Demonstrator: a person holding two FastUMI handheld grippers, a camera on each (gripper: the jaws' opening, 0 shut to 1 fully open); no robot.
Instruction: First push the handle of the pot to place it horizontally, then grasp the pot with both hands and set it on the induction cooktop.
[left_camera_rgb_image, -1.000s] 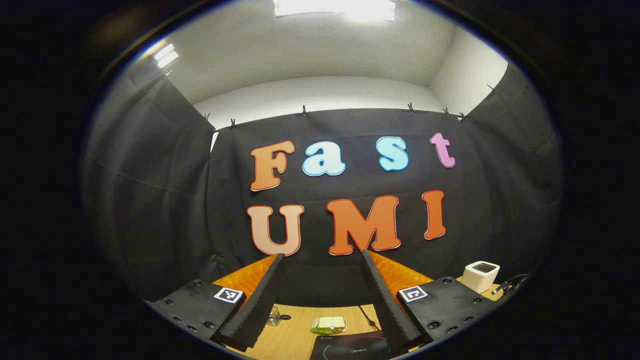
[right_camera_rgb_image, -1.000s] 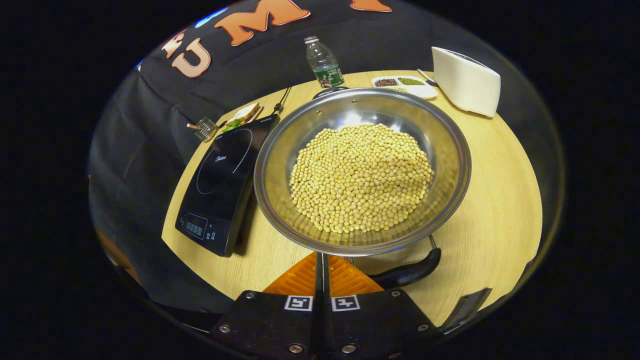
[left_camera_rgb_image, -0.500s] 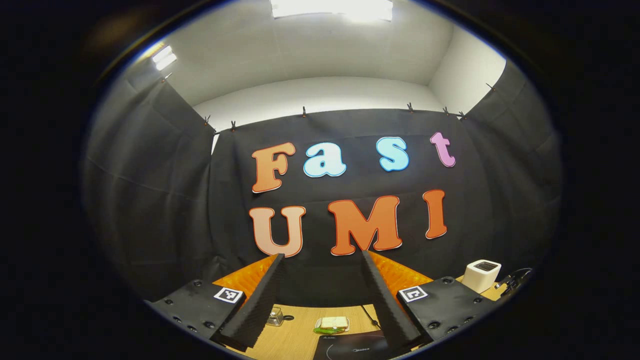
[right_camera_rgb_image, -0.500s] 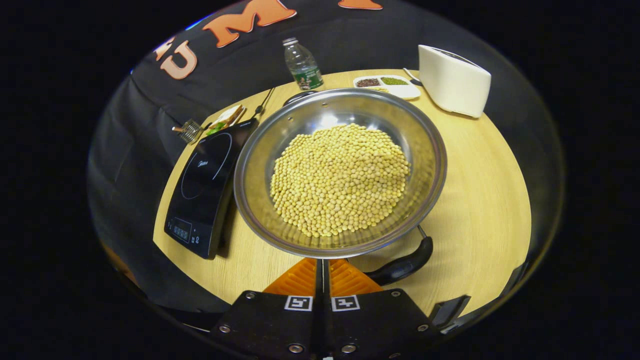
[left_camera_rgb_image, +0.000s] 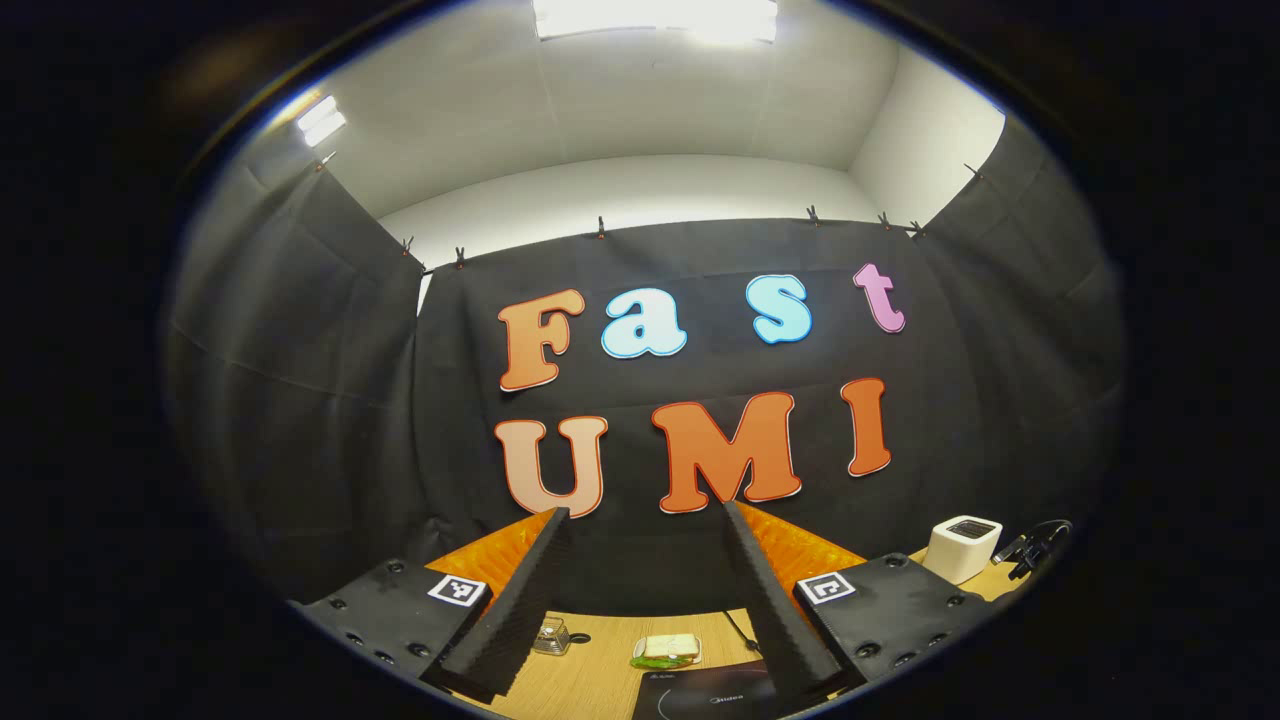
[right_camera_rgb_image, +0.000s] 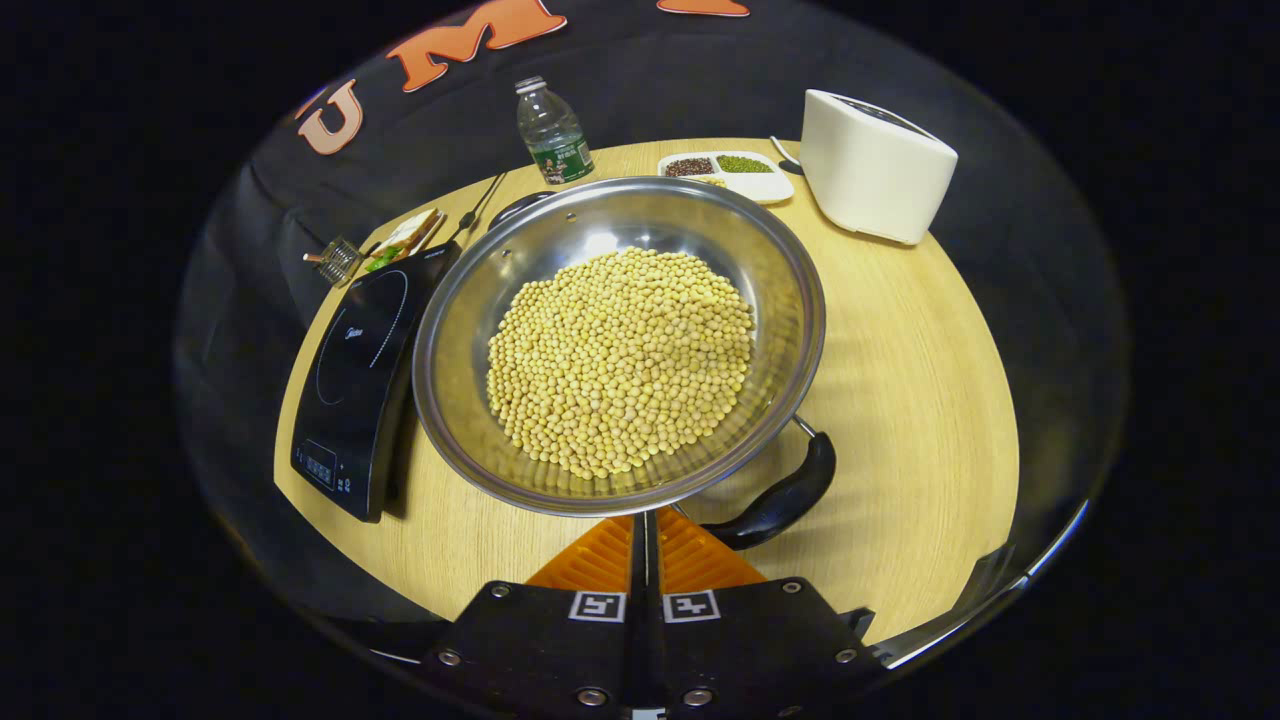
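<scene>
A steel pot (right_camera_rgb_image: 790, 300) full of yellow beans (right_camera_rgb_image: 620, 360) stands on the round wooden table (right_camera_rgb_image: 920, 400). Its black handle (right_camera_rgb_image: 780, 495) sticks out at the near right, slanting up to the right. My right gripper (right_camera_rgb_image: 645, 515) is shut with nothing between its fingers, its tips at the pot's near rim just left of the handle. The black induction cooktop (right_camera_rgb_image: 355, 370) lies close to the pot's left side. In the left gripper view my left gripper (left_camera_rgb_image: 640, 560) is open, held high toward the wall, above the cooktop (left_camera_rgb_image: 700, 695).
Behind the pot stand a water bottle (right_camera_rgb_image: 550, 135), a white divided dish of grains (right_camera_rgb_image: 730, 175) and a white toaster (right_camera_rgb_image: 875, 165). A sandwich (right_camera_rgb_image: 405, 235) and a small wire object (right_camera_rgb_image: 335, 262) lie behind the cooktop. The table's near edge is close.
In the right gripper view the pot, cooktop and table things have slid left, and the handle now slants more steeply. The left gripper view has barely shifted.
</scene>
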